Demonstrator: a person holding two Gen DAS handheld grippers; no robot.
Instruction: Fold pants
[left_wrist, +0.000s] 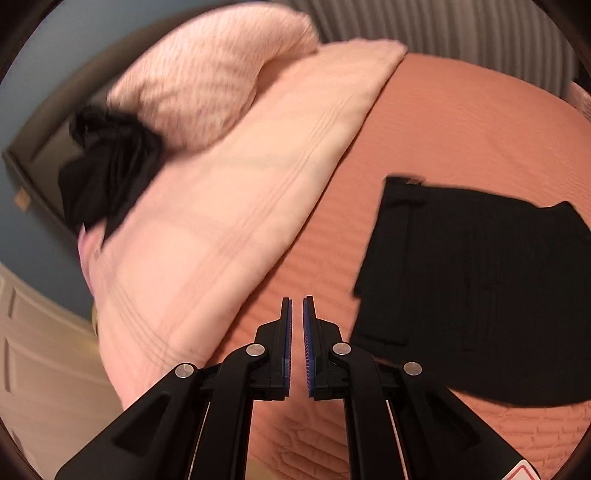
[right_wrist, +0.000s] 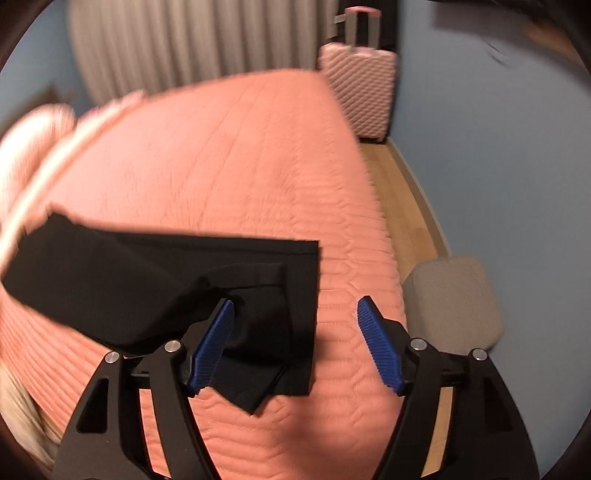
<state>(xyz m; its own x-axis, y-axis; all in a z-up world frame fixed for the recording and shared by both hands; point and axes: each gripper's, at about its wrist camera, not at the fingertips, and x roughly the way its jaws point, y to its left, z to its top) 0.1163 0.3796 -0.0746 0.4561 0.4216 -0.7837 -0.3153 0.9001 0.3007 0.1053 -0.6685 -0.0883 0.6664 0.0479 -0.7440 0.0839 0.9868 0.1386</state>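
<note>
This is a bedroom. A bed (right_wrist: 229, 155) with a quilted salmon cover lies ahead of the tongs, pale pink pillows (left_wrist: 207, 177) to their left. A pink suitcase (right_wrist: 360, 88) stands far beyond by the blue wall.

Both grippers are the same build: matte black plastic linkage arms with triangular cutouts near the base, pinned together with round silver screws. The left gripper (left_wrist: 297, 301) shows four of those screws in a shallow arc, and its fingers (left_wrist: 286, 332) are flat black plates lined with thin blue ribbed pads, seen edge-on. There's a white sticker with a red edge at about 5 o'clock in its view. The right gripper (right_wrist: 295, 308) has chunkier-looking bright blue ridged pads (right_wrist: 212, 347) facing the camera, again four silver screws, two per side.
</note>
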